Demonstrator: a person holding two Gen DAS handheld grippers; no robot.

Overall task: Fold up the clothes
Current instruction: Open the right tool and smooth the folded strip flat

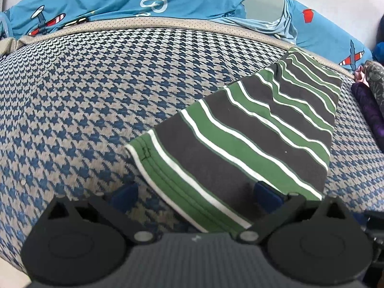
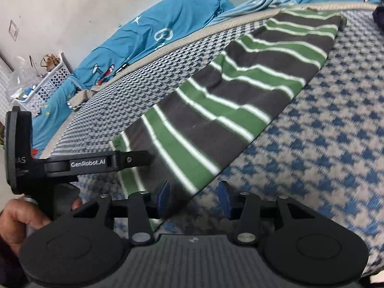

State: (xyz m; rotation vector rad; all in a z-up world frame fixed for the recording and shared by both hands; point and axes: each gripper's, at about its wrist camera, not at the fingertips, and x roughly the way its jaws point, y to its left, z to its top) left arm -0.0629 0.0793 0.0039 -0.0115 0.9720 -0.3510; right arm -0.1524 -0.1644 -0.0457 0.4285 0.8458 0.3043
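A garment with green, dark grey and white stripes (image 1: 252, 129) lies folded into a long strip on the houndstooth bed cover (image 1: 84, 100). My left gripper (image 1: 195, 195) is open wide, low over the strip's near hem, and the hem lies between its blue fingertips (image 1: 124, 194). In the right wrist view the same garment (image 2: 228, 91) runs away toward the far edge. My right gripper (image 2: 195, 199) is open at its near right corner, with the cloth's corner just ahead of the gap. The left gripper (image 2: 146, 156) shows side-on at the left, held by a hand (image 2: 21, 216).
Blue cartoon-print bedding (image 1: 144, 2) is bunched along the far edge of the bed cover. Dark purple clothes (image 1: 369, 112) lie at the right edge. A white perforated basket (image 2: 48, 79) stands by the wall at the far left. Bare bed cover (image 2: 324, 132) stretches right of the garment.
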